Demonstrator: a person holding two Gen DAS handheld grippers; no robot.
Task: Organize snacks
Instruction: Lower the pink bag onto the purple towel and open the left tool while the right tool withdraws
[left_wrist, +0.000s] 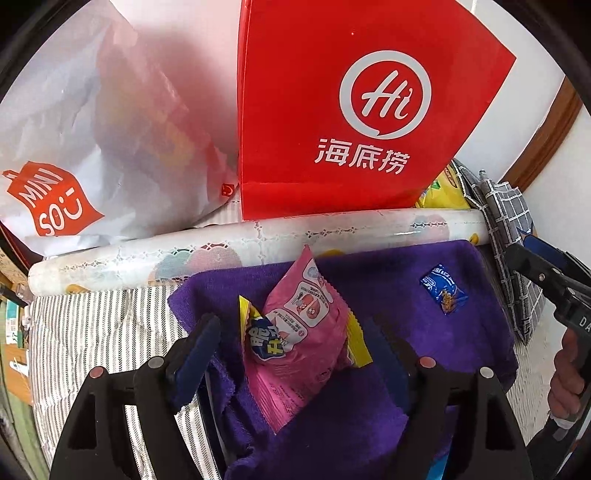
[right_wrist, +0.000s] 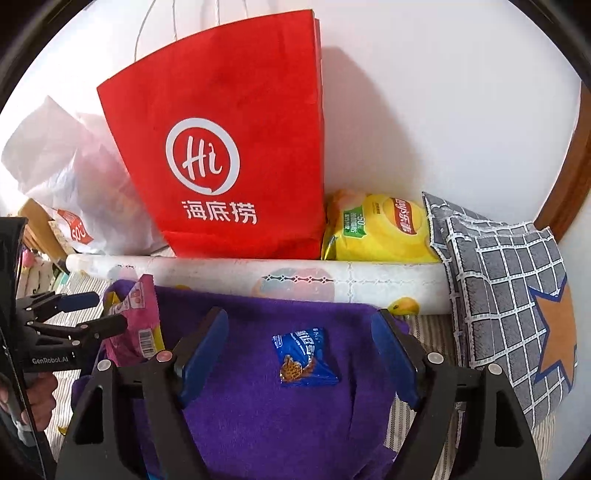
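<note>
Your workspace is soft and crinkly: a plush purple towel (right_wrist: 258, 387) with a fuzzy nap is spread over a striped woven cloth (left_wrist: 92, 332), and behind it lies a long glossy roll of patterned plastic sheet (right_wrist: 295, 280). Behind the roll stand a stiff red paper bag (right_wrist: 229, 147) with a white "Hi" logo, a wrinkled white plastic bag (left_wrist: 74, 147), a shiny yellow chip bag (right_wrist: 380, 229), and a quilted grey grid-pattern cushion (right_wrist: 509, 295) with an orange star. Your left gripper (left_wrist: 299, 354) has its blue-padded fingers (left_wrist: 195, 354) spread wide, and the puffy pink snack packet (left_wrist: 303, 332), with its yellow crimped ends, sits in the gap between them, propped at a tilt on the towel; from the left wrist view you cannot tell whether either pad touches it. From the right wrist view the left gripper (right_wrist: 99, 312) reaches in beside that pink packet (right_wrist: 136, 317). Your right gripper (right_wrist: 306, 354) is likewise spread wide and holds nothing; the small flat blue foil snack packet (right_wrist: 303, 358) lies on the towel midway between its fingers (right_wrist: 203, 354), clear of both pads.
</note>
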